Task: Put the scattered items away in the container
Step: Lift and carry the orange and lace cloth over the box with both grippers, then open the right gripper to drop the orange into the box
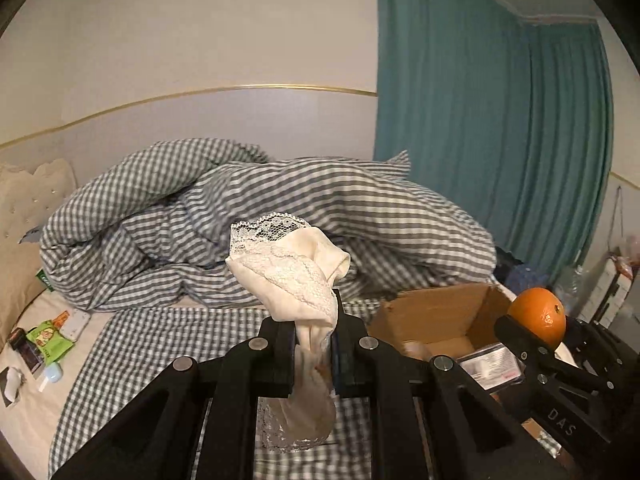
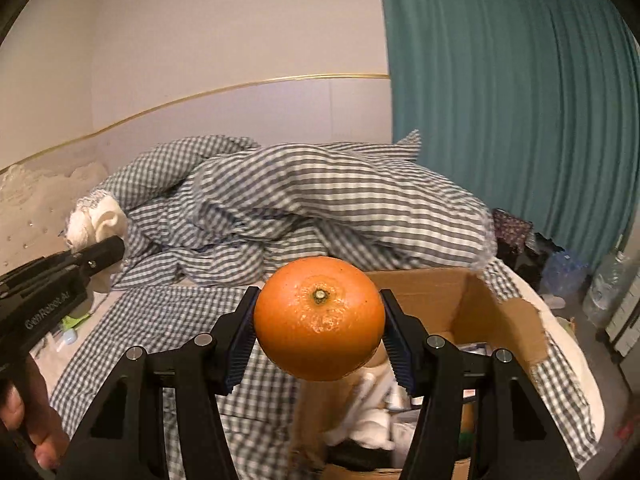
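Two items are held off the bed at once. Orange point(image 2: 319, 318) sits between the blue ribbed pads point(image 2: 239, 350) of the right gripper point(image 2: 320, 336), jaws about half spread and pressing on both sides of it, stem end facing the camera; it hangs over the near edge of the open cardboard box point(image 2: 472, 300). Cream lace-trimmed cloth point(image 1: 298, 280) is pinched in the left gripper point(image 1: 314, 344), jaws nearly closed on it, lace end sticking up above the fingertips and the rest drooping below them. In the left view the box point(image 1: 432, 312) is to the right of the cloth, and the right gripper point(image 1: 532, 336) with the orange point(image 1: 538, 316) shows at the right edge. Box already holds white fabric point(image 2: 372, 420) and some packets point(image 1: 492, 364), contents blurred, hard to name. Box rests on a checked sheet point(image 1: 168, 344) beside a bunched gingham duvet point(image 1: 280, 208). Small clutter, a green packet point(image 1: 50, 340) among it, lies on the left side of the bed, well apart from the box. Teal curtain point(image 1: 480, 120) behind. A person's hand point(image 2: 24, 412) grips the left tool's handle.
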Available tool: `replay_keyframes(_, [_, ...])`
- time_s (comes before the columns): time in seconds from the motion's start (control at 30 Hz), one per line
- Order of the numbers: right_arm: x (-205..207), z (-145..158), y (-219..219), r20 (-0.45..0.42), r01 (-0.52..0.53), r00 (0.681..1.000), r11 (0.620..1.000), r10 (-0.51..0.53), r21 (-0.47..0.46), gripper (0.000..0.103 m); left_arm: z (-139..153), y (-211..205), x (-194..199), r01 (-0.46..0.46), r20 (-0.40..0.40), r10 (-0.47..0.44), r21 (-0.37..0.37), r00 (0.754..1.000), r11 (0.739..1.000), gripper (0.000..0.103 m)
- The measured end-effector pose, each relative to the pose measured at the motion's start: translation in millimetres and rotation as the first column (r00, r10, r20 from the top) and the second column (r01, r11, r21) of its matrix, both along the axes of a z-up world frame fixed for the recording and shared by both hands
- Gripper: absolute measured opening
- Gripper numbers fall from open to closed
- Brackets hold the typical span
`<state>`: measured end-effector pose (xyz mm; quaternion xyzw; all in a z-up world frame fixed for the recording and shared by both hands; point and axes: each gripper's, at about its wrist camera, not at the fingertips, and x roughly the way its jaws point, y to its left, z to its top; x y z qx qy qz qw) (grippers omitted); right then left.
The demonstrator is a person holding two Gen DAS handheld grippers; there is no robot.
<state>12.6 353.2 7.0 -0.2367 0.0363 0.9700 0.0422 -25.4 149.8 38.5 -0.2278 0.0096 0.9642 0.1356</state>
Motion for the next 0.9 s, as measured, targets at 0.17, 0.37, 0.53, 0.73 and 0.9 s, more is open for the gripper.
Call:
replay_keyframes(0.17, [3.0,-6.8,40.8,0.030,0.073,0.997,0.997,-0.072,-0.008,0.057,-2.0,28.5,-1.0,0.049,0.008,-0.049,-0.001,0.999,0.999,0.013])
replay_keyframes(0.37, [1.0,-29.7,92.4,0.102,0.158,0.982,0.987,-0.156,-0.013,0.057,-12.4,67.3,-4.3,0.101,0.029,-0.100,-0.004,0.995,0.995,0.013])
replay_keyframes(0.53, [-5.8,-53.1,119.5,0.170,0.180,0.970,0.984,-0.175,-0.014,0.057,-27.6,96.4,-9.1,0.136,0.059,-0.134,-0.023,0.989,0.990,0.013])
replay_keyframes(0.73, [-11.4,-76.0,126.0,0.216,0.171,0.963,0.985,-0.162,-0.026,0.058,-41.0,118.9,-12.8,0.157,0.091,-0.153,-0.042,0.984,0.987,0.013])
replay_keyframes(0.9, [-9.0,-78.4,130.8,0.195,0.176,0.966,0.984,-0.168,-0.024,0.065,-47.2,127.2,-16.5,0.168,0.098,-0.162,-0.053,0.982,0.984,0.013])
